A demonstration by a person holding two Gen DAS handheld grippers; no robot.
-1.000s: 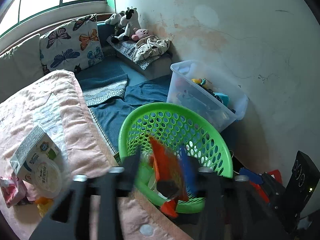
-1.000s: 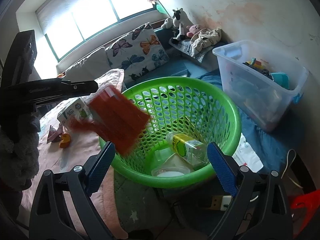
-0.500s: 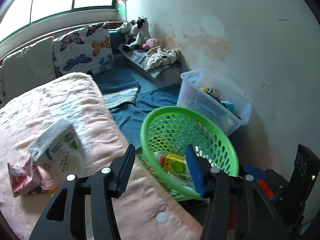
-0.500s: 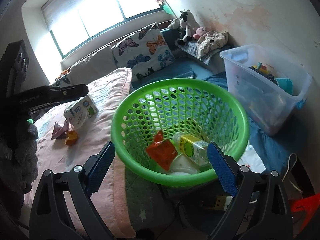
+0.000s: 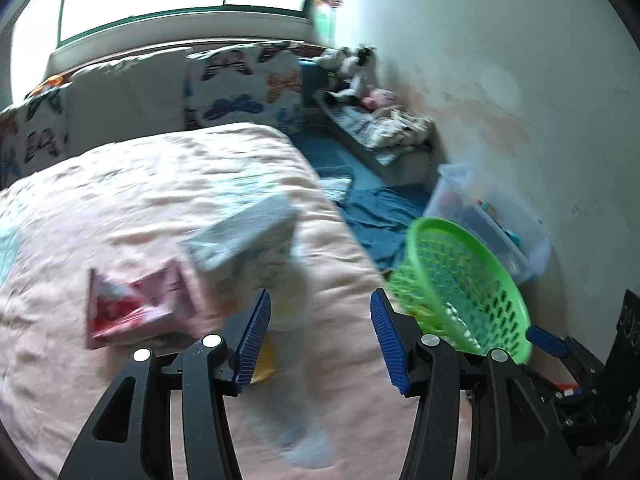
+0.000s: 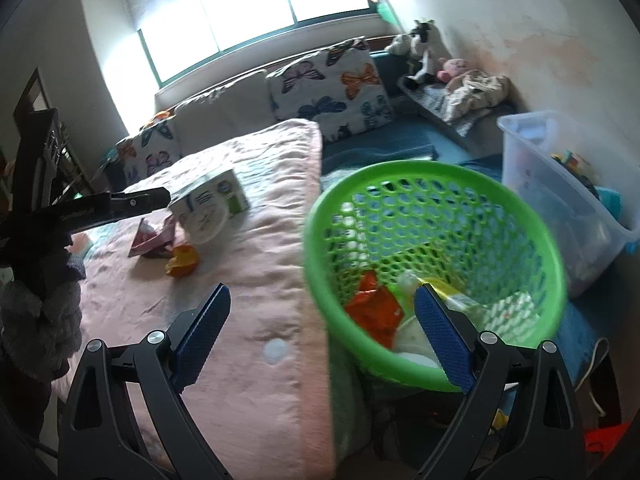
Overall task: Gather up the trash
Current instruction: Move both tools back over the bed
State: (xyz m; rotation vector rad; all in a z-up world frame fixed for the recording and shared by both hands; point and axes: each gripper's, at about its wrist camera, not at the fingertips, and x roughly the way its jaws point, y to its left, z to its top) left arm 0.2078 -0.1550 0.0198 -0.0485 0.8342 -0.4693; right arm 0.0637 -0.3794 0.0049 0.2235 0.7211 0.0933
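With its blue-padded fingers apart and empty, the left gripper (image 5: pixel 318 340) faces the white cardboard carton (image 5: pixel 244 248) lying on the pink bed blanket (image 5: pixel 120 192), which looks light and crushable, best pinched across its narrow sides.

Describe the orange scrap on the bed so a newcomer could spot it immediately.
Start at the pink blanket left of the green basket. A white carton lies there with a pink wrapper; the orange scrap sits just in front, the smallest piece and the only orange one.
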